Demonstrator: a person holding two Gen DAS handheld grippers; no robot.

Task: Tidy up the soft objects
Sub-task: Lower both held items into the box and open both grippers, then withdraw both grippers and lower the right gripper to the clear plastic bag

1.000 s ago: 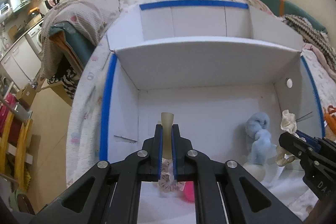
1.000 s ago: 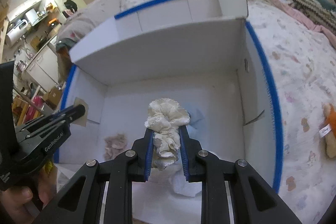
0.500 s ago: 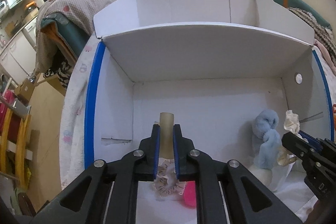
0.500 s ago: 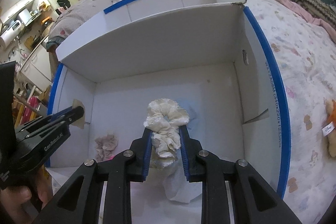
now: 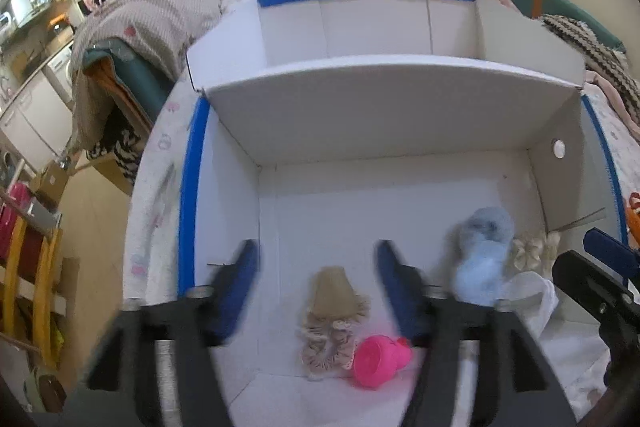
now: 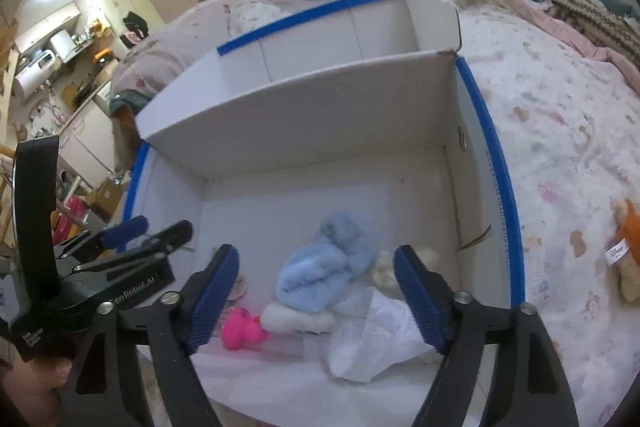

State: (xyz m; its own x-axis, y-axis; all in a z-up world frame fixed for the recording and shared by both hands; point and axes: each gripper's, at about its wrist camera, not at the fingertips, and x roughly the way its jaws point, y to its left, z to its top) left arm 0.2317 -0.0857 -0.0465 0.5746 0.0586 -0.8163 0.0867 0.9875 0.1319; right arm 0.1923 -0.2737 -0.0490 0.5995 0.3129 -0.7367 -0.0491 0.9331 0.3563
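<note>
Now both claws just sprung apart over the box (image 5: 400, 107), left claw (image 5: 316, 279) above a tan scrunchie (image 5: 334, 301), right claw (image 6: 316, 287) above blue fluff (image 6: 324, 267), nothing gripped.

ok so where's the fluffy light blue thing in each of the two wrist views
Left wrist view: the fluffy light blue thing lies lower right on the floor of the white box, past the right-hand finger of the left gripper.
Right wrist view: it lies centre, low, between the open fingers of the right gripper.
Shared landmark: the pink cup, nearer the camera and to its left in both.
</note>
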